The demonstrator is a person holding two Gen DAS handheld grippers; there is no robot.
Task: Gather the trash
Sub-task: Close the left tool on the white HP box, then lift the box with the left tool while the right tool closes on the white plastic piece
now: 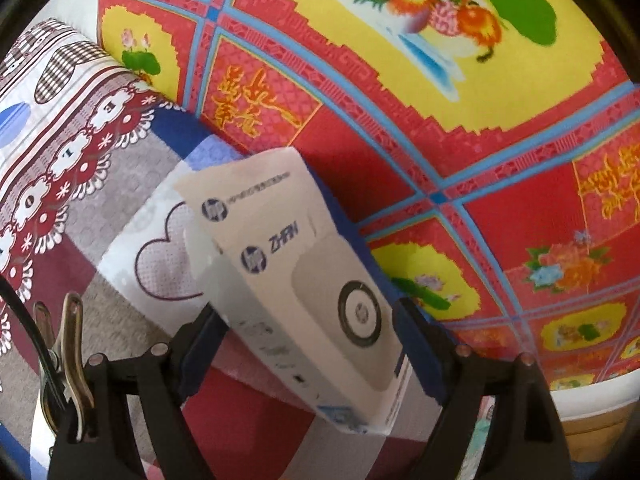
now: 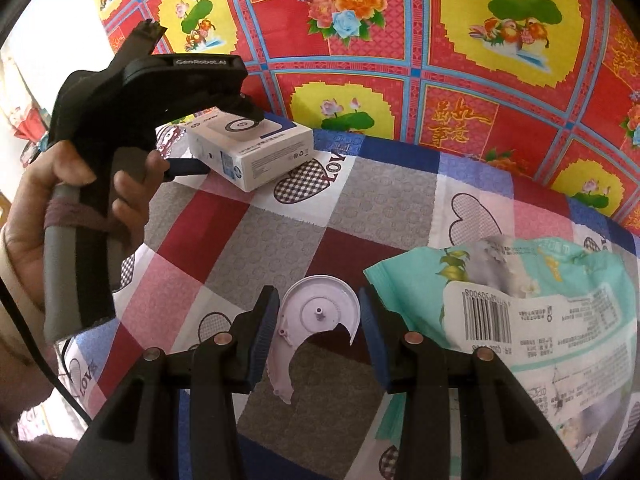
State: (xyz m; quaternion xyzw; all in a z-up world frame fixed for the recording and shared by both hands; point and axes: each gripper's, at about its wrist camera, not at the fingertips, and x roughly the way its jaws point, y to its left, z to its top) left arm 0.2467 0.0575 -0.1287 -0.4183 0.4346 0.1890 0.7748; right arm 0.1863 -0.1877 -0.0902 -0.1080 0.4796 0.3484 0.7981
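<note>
A white HP product box (image 1: 304, 292) lies tilted between the fingers of my left gripper (image 1: 308, 344), which close on its sides; in the right wrist view the box (image 2: 256, 148) is held just above the patchwork cloth at the far left. My right gripper (image 2: 318, 330) is open and straddles a broken pale lilac plastic disc (image 2: 320, 312) lying on the cloth, without touching it. A crumpled teal and white plastic wrapper (image 2: 528, 320) with a barcode lies just right of the right finger.
The patchwork cloth (image 2: 280, 240) with hearts covers the table. A red and yellow floral sheet (image 2: 400, 40) lies beyond the table's far edge. The person's hand (image 2: 60, 184) holds the left gripper's handle at the left.
</note>
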